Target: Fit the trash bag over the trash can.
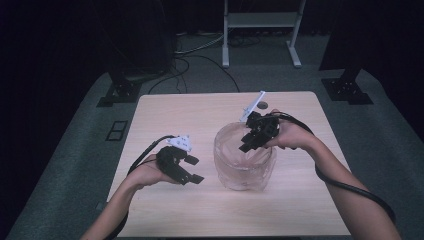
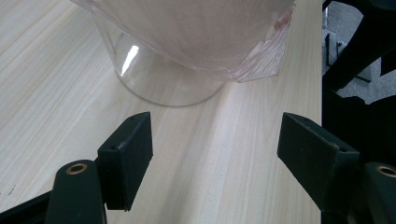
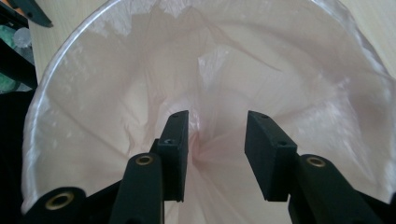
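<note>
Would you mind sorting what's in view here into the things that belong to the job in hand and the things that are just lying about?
Part of the job:
- clear container
- thin plastic bag lining it, edge folded over the rim
- right gripper, jaws apart over the container's mouth
- left gripper, jaws apart beside the container

Just lying about:
- white frame on the floor behind the table
- floor cables

Bag (image 1: 235, 150) lines container (image 1: 245, 181) — left gripper (image 1: 192, 170) just beside.

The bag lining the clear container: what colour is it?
The bag is a pale, translucent pink, clearest in the right gripper view.
</note>
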### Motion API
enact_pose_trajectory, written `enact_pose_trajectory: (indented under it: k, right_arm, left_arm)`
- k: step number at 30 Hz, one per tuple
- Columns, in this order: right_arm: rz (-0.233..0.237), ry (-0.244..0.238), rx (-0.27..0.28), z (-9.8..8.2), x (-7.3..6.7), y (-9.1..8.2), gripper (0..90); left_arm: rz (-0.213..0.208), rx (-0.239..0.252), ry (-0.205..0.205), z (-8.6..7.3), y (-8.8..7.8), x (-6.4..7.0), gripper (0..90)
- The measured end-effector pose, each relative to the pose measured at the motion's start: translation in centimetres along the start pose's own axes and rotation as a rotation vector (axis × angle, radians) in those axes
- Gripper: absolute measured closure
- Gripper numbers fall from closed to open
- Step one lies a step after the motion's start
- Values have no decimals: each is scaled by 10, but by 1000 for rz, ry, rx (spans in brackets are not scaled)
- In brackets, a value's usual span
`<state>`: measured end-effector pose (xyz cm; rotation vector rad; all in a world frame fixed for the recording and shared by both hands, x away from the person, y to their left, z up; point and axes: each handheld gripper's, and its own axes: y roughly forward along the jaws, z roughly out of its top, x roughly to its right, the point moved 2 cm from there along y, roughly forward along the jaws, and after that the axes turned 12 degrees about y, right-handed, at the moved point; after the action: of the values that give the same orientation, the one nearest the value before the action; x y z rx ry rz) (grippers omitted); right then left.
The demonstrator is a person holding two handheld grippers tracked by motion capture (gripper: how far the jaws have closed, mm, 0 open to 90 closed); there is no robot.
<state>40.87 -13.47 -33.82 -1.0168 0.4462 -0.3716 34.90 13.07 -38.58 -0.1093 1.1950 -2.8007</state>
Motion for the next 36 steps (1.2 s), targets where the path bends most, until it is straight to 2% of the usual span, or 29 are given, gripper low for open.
enact_pose_trajectory:
  k: [12,17,24,29,36]
  right_arm:
    - [24,18,100,-31,5,-29,566]
    - [9,27,123,-46,10,-45,555]
    - [-13,68,158,-65,18,-65,548]
    - [-20,103,169,-81,25,-72,544]
    - [-28,145,182,-103,34,-73,538]
  left_arm:
    - [19,-15,-21,5,-2,-5,200]
    - [27,-13,-27,7,-4,-7,192]
    - [33,-18,-33,9,-5,-8,190]
    - [37,-5,-33,11,-4,-9,190]
    - [35,-4,-36,10,0,-10,190]
